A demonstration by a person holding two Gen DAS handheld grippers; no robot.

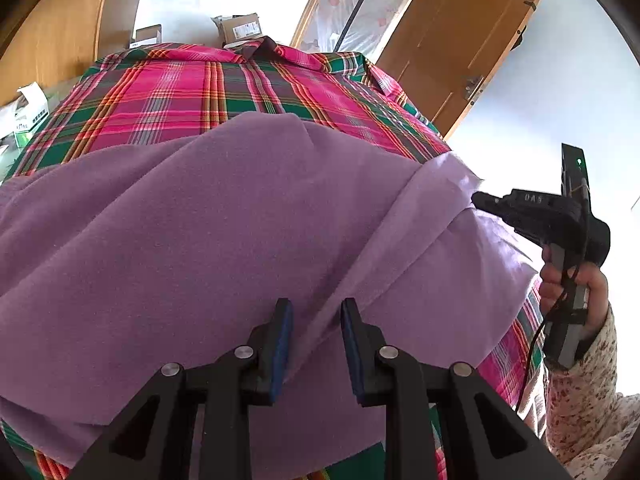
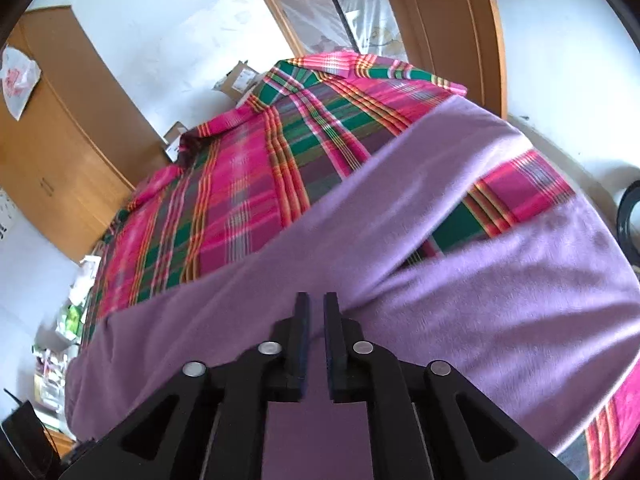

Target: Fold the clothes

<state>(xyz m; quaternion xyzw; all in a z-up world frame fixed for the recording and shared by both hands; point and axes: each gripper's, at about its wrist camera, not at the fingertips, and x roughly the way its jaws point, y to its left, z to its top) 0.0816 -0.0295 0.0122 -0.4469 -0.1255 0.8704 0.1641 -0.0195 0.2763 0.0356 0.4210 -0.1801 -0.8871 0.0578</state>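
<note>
Two grippers — left gripper (image 1: 316,308) parted over purple garment (image 1: 200,220) | right gripper (image 2: 316,304) narrow, above it

Home bedroom: plaid-covered bed (image 1: 192,92), wooden wardrobe (image 2: 60,140).

You have a purple garment (image 1: 192,240) spread across the plaid sheet (image 1: 192,96), soft and matte, lying mostly flat with shallow wrinkles. A paler strip of it is turned over along the right side, and one fold leaves a patch of plaid showing through.
</note>
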